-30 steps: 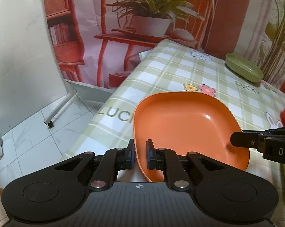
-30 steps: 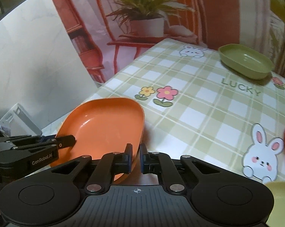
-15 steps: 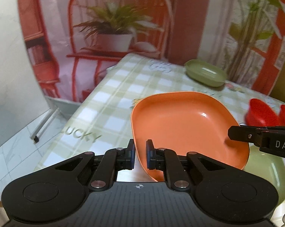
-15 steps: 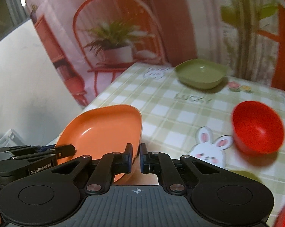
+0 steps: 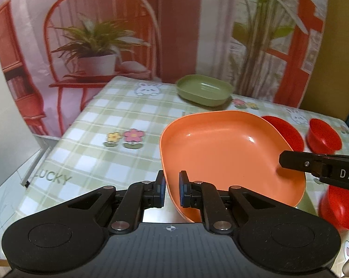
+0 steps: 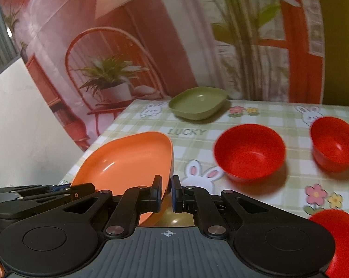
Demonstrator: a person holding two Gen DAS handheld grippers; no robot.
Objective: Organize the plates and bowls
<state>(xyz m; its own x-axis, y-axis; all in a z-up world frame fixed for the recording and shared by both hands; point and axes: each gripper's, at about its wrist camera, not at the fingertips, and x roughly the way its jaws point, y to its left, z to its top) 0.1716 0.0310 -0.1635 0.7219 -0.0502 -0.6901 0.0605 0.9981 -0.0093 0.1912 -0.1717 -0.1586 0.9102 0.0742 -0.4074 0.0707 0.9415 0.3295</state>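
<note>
Two-gripper hold on an orange plate (image 5: pixel 223 153) above a table (image 5: pixel 109 115). The left gripper (image 5: pixel 172 188) has its jaws closed on the plate's near-left rim, one blue-padded finger on each side of the wall. The right gripper (image 6: pixel 166 194) is clamped likewise on the plate's rim at the opposite side; in the left wrist view its black finger, lettered "DAS" in white with the rest cut off, reaches in over the right part of the plate. In the right wrist view the left gripper's body appears at lower left, its lettering too dark to read. The plate is held tilted above the near-left part of the table, clear of the cloth.

Writing: the checked green-and-white tablecloth (image 6: pixel 255 115) carries the word "LUCKY" near the left edge in the left wrist view and again just in front of the green plate (image 6: pixel 198 103) in the right wrist view. Printed rabbits and flowers are scattered over it.

Other ware: the green plate rests at the far edge. Three red bowls stand on the right half: one mid-table (image 6: pixel 249 153), one toward the right edge (image 6: pixel 335 147), one at the near-right corner (image 6: pixel 336 243), partly cut off.

Room: a printed backdrop (image 5: pixel 105 23) behind the table shows an orange chair, a potted plant and shelving; a white panel and pale tiled floor lie to the left.
</note>
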